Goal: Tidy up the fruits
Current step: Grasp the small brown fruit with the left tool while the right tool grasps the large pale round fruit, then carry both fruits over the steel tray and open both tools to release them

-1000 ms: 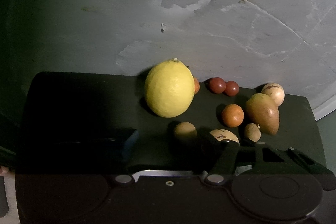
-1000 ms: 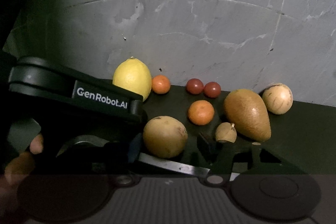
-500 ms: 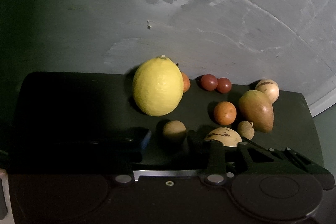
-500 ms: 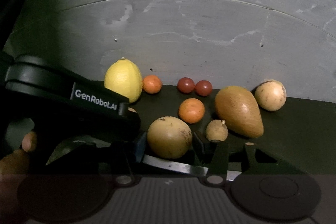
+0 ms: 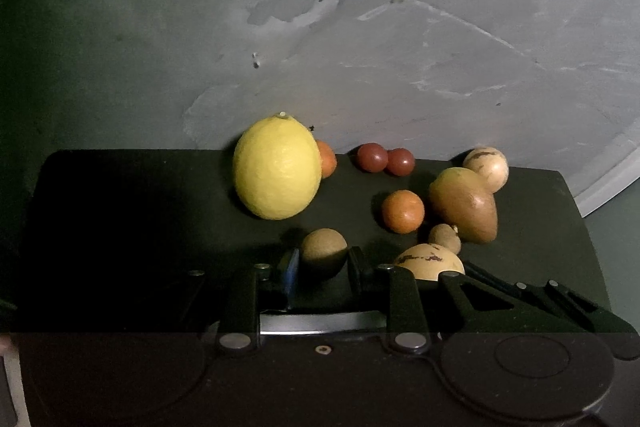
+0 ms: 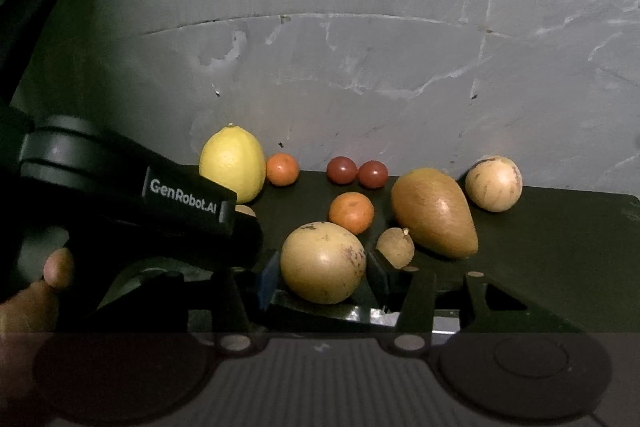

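Left hand-held gripper [image 5: 323, 263] low on dark bench [image 5: 132, 211], fingers either side of small brown fruit [image 5: 324, 251], seemingly touching, ready to lift. Right hand-held gripper [image 6: 323, 273] spread around big round tan fruit [image 6: 323, 261], small gaps showing. Lemon [image 5: 277, 169] stands behind, near wall.

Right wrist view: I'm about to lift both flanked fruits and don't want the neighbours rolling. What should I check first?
1. Tan round fruit centred between the right gripper fingers: ok.
2. Small brown fruit centred between the left gripper fingers: ok.
3. Firm contact on either fruit: cannot tell.
4. Room between the right gripper and the small stemmed fruit: not ok, very close.
5. Lemon apart from the left gripper: ok.
6. Orange citrus behind the tan round fruit, not touching: cannot tell.
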